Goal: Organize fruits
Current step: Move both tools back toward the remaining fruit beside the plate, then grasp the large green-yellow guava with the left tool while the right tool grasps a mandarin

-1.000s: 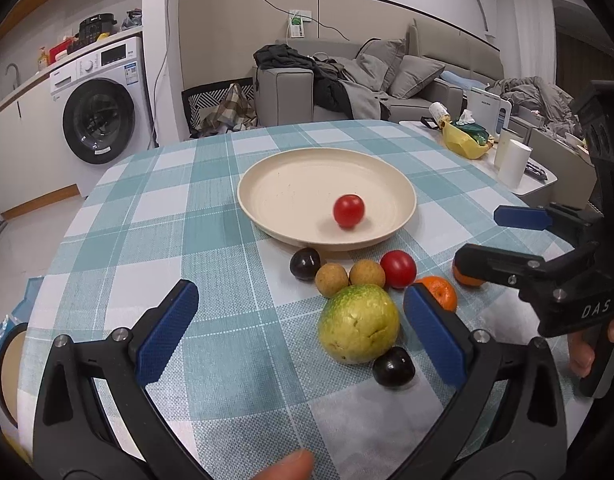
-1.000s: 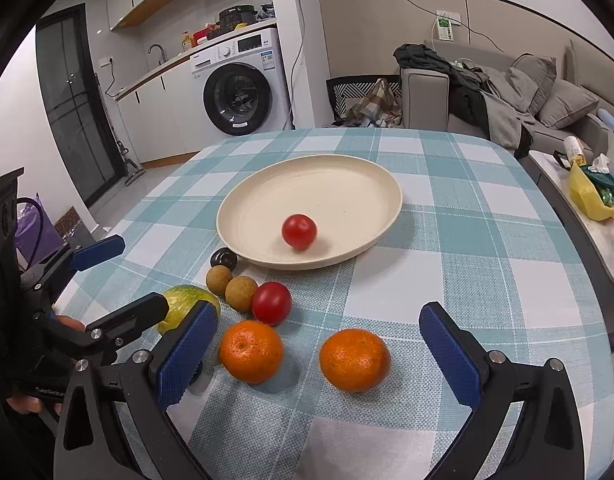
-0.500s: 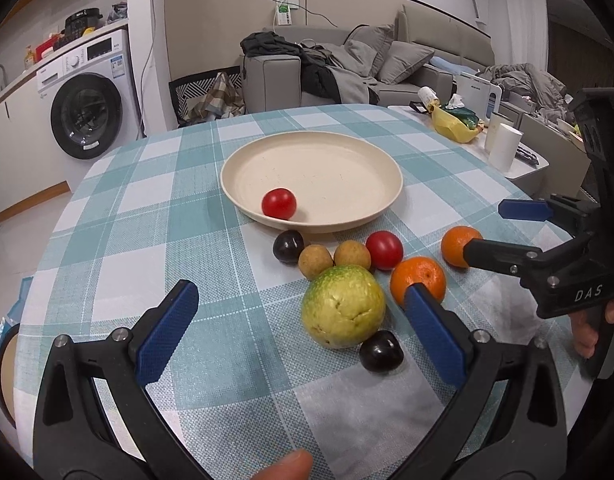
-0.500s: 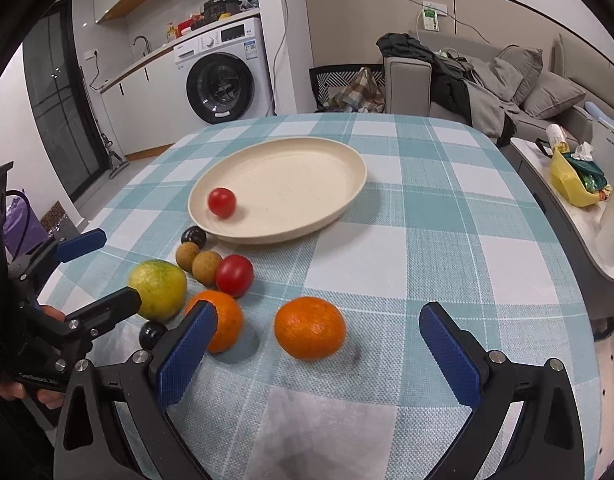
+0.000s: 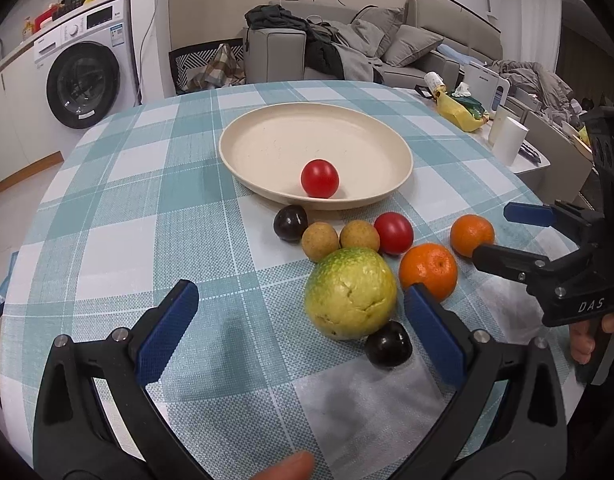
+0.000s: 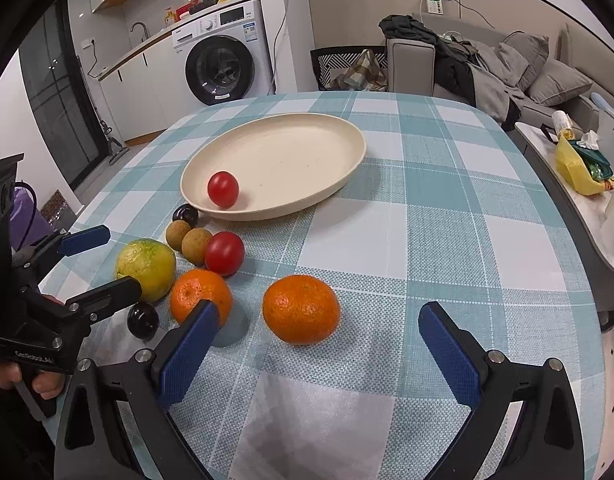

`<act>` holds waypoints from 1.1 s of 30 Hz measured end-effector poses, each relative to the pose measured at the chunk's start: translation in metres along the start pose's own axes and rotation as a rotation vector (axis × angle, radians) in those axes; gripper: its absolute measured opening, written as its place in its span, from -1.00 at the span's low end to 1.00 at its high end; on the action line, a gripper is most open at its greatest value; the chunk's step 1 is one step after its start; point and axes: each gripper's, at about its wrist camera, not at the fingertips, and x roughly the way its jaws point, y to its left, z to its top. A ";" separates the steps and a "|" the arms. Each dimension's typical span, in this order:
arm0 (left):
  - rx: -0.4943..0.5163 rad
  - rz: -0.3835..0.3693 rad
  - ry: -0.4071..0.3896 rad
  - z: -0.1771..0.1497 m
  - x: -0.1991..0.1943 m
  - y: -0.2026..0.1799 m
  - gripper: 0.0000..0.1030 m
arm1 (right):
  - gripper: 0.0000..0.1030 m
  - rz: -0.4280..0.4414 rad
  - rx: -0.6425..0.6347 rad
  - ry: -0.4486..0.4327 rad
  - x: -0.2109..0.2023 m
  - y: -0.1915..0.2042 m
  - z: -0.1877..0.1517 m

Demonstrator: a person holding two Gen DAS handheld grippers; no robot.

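Note:
A cream plate (image 5: 267, 136) (image 6: 307, 148) on the checked table holds one red tomato (image 5: 320, 178) (image 6: 223, 189). In front of it lie a second tomato (image 5: 393, 233), two brown longans (image 5: 320, 241), two dark plums (image 5: 291, 223), a green-yellow guava (image 5: 350, 293) (image 6: 145, 264) and two oranges (image 6: 301, 308) (image 6: 200, 295). My left gripper (image 5: 301, 338) is open, the guava between its fingers. My right gripper (image 6: 317, 354) is open just before the nearer orange.
The table's right edge drops to a side table with a yellow bag (image 6: 579, 172) and a white roll (image 5: 507, 140). A washing machine (image 6: 221, 68) and sofa (image 5: 387, 48) stand beyond the table.
The tomato has rolled across the plate and back. Both grippers have shifted their view sideways and sit slightly closer to the fruit; both stay open.

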 end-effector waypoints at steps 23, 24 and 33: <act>0.072 -0.044 0.022 -0.003 0.003 -0.014 0.45 | 0.41 0.049 -0.054 0.039 0.009 0.013 -0.007; 0.071 -0.050 0.024 -0.003 0.003 -0.015 0.39 | 0.39 0.048 -0.057 0.041 0.010 0.014 -0.007; 0.063 -0.086 0.030 -0.004 0.002 -0.014 0.09 | 0.15 0.058 -0.059 0.045 0.010 0.014 -0.008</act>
